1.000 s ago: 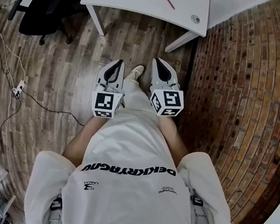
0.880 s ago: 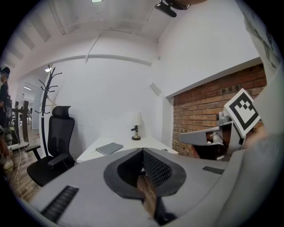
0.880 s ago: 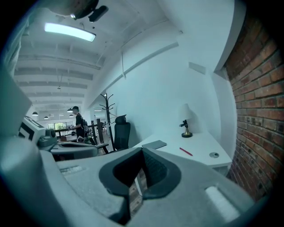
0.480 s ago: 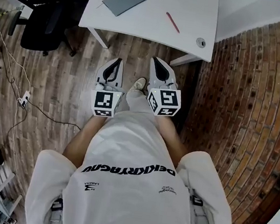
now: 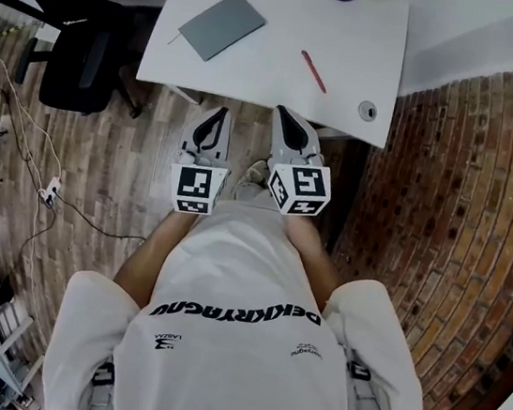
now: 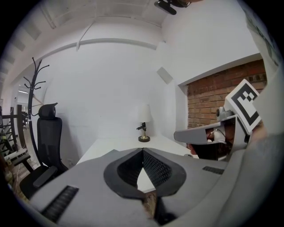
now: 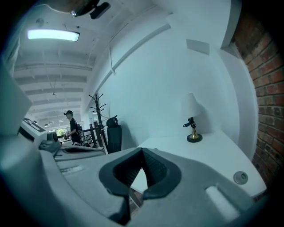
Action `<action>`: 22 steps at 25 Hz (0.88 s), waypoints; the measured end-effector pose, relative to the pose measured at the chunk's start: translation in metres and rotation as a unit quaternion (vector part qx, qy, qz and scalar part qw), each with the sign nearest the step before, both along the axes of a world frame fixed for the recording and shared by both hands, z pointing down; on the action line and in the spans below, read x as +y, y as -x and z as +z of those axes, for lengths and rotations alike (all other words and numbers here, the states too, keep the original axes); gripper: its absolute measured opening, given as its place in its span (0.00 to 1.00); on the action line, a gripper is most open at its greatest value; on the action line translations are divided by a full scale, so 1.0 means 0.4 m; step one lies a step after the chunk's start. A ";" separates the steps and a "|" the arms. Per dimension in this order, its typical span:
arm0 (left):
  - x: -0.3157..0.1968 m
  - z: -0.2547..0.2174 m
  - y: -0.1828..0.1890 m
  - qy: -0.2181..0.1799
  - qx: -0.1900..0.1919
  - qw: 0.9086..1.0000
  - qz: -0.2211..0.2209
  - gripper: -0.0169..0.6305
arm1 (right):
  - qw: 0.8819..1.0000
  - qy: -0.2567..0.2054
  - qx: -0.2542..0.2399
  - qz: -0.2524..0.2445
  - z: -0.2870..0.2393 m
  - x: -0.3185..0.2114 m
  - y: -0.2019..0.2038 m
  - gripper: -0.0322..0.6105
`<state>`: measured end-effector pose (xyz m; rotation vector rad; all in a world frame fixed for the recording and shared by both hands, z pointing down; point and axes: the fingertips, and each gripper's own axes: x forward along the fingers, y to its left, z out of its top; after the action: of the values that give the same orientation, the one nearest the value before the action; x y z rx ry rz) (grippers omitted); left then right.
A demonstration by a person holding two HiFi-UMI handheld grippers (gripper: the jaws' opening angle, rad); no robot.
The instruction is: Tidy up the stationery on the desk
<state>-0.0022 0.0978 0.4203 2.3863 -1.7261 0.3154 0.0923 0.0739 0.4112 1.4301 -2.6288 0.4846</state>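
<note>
Risk: slim red pen [image 5: 314, 71] and flat grey notebook [image 5: 221, 26] lie apart on white desk [image 5: 356, 33], untouched. Left gripper [image 5: 218, 114] and right gripper [image 5: 284, 113] hover at its near edge, jaws closed tip to tip, empty. Arriving unopened would likely knock pen rolling.

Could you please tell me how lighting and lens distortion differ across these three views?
Head view: strong fisheye bows the brick wall and desk edges, light even. Left gripper view: dark round vignette, neutral white walls. Right gripper view: bluish cast, ceiling light glaring upper left.
</note>
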 end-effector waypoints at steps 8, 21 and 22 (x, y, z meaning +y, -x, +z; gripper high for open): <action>-0.081 0.036 -0.021 0.018 -0.013 1.000 -0.004 0.02 | 1.000 0.015 -0.009 -0.004 0.027 -0.082 -0.009 0.05; -0.189 0.054 0.047 0.045 -0.011 0.999 0.007 0.02 | 0.999 0.046 0.001 -0.009 0.058 -0.184 0.084 0.05; -0.201 0.053 0.058 0.047 -0.011 0.999 0.009 0.02 | 0.999 0.048 0.001 -0.009 0.058 -0.195 0.095 0.05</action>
<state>-0.0254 0.0172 0.4414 2.3427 -1.6602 0.4164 0.0542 -0.0039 0.4343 1.3776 -2.5754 0.5975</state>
